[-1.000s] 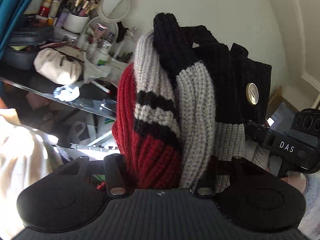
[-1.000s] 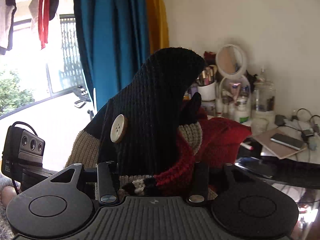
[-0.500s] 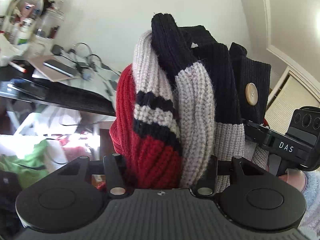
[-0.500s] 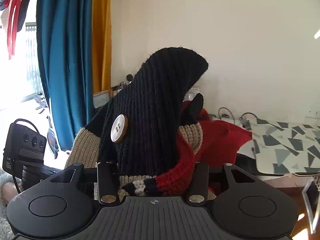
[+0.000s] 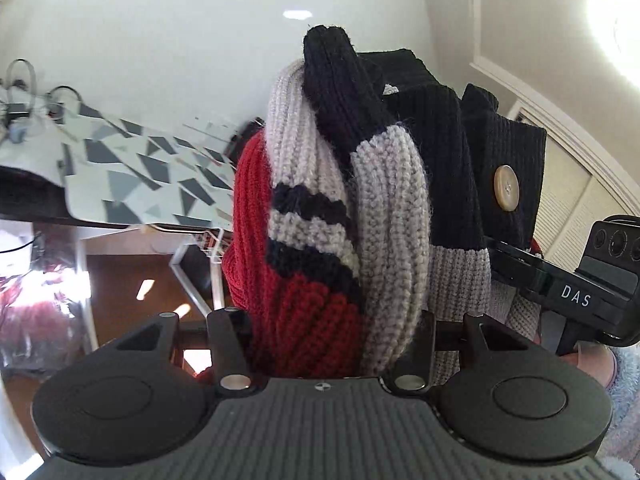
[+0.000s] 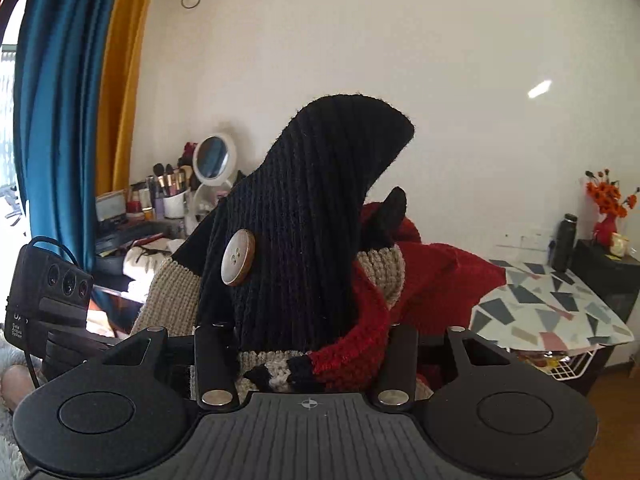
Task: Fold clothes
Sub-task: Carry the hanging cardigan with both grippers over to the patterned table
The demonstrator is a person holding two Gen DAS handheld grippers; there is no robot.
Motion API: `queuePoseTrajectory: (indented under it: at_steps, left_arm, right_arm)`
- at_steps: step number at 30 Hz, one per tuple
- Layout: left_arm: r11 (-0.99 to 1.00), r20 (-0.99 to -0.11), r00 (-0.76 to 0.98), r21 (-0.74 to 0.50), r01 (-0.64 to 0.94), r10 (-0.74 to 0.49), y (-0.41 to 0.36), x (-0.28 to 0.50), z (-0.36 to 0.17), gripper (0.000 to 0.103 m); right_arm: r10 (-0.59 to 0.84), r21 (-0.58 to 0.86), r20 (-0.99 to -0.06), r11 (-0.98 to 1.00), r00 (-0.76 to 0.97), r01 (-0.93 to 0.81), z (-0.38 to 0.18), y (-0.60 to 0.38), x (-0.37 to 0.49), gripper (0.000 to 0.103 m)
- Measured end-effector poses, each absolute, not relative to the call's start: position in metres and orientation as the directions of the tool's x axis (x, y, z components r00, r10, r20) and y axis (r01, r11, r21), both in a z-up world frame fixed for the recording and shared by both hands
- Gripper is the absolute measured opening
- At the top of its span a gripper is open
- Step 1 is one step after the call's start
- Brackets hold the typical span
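While both grippers, left (image 5: 322,332) and right (image 6: 306,344), pinch the bunched cardigan (image 5: 360,200), its bulk stands toward twelve o'clock from each

The right gripper (image 6: 306,354) clamped a bunched black, red and beige knit cardigan (image 6: 304,220), its button (image 6: 238,257) facing the camera.

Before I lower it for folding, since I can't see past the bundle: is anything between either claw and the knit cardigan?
Nothing visible. The left claw and right claw are both shut directly on the knit cardigan, which bunches up between their fingers. No folding surface below the bundle shows in either view.
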State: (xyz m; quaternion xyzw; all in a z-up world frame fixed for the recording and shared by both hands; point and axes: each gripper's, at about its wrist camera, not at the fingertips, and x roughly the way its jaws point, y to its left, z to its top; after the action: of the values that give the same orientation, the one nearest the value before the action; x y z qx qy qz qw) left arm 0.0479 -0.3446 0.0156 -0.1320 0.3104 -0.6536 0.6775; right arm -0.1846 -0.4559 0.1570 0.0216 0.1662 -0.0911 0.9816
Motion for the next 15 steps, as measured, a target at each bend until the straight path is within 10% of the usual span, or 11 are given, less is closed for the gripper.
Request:
queuePoseTrajectory:
  at_steps: [15]
  left_arm:
    - [0.046, -0.325, -0.180, -0.581, 0.812, -0.928, -0.548, 0.124, 0.007, 0.049]
  right_arm:
    - [-0.285, 0.096, -0.352, 0.937, 0.891, 0.337, 0.121, -0.650, -0.121, 0.042]
